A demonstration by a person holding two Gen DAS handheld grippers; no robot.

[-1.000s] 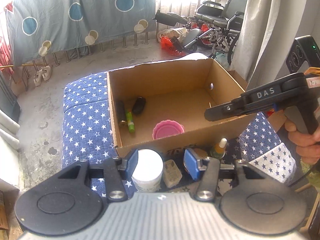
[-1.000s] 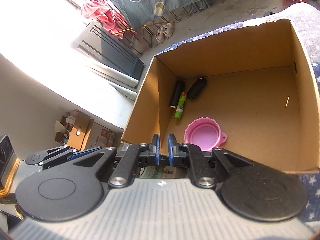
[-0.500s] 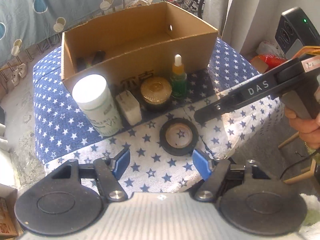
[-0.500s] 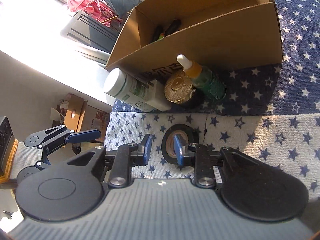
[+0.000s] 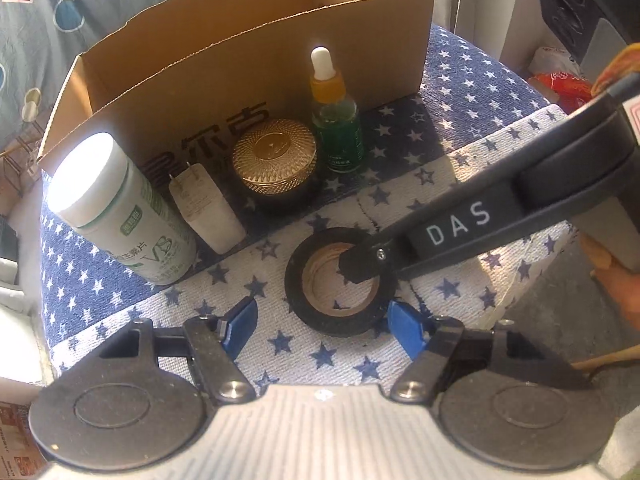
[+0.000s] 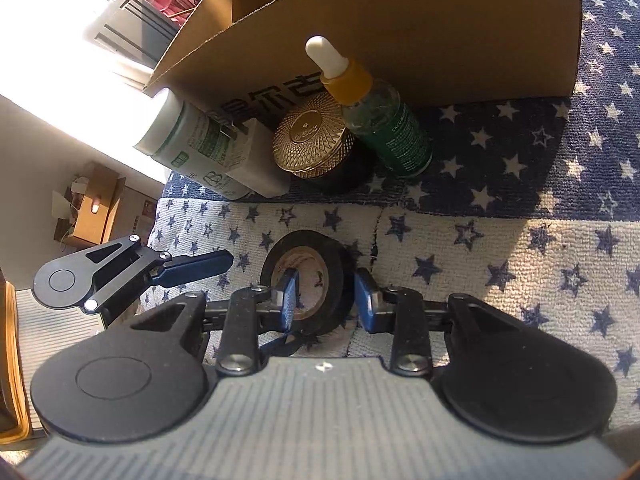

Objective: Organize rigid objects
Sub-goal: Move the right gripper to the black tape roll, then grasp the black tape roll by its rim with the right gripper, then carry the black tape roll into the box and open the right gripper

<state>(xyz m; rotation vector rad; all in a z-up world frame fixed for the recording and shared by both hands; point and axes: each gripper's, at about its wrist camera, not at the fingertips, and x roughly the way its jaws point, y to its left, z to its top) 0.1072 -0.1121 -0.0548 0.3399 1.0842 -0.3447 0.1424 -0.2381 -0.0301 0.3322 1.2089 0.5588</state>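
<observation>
A black tape roll (image 5: 340, 280) lies flat on the star-patterned cloth, also in the right wrist view (image 6: 306, 276). My right gripper (image 6: 326, 296) is open and straddles the roll's right wall, one finger inside the hole, one outside. My left gripper (image 5: 320, 324) is open just in front of the roll, not touching it. Behind stand a white bottle (image 5: 116, 208), a white plug adapter (image 5: 206, 208), a gold-lidded jar (image 5: 276, 162) and a green dropper bottle (image 5: 336, 120), all against the cardboard box (image 5: 248, 52).
The cloth-covered surface (image 6: 520, 248) drops off at its near and right edges. A speaker (image 5: 580, 4) and red bag (image 5: 560, 82) stand to the right. Small cardboard boxes (image 6: 96, 208) sit on the floor at left.
Both grippers pulled back from the box and came down to the tape roll. The right gripper opened from shut and set its fingers over the roll's wall.
</observation>
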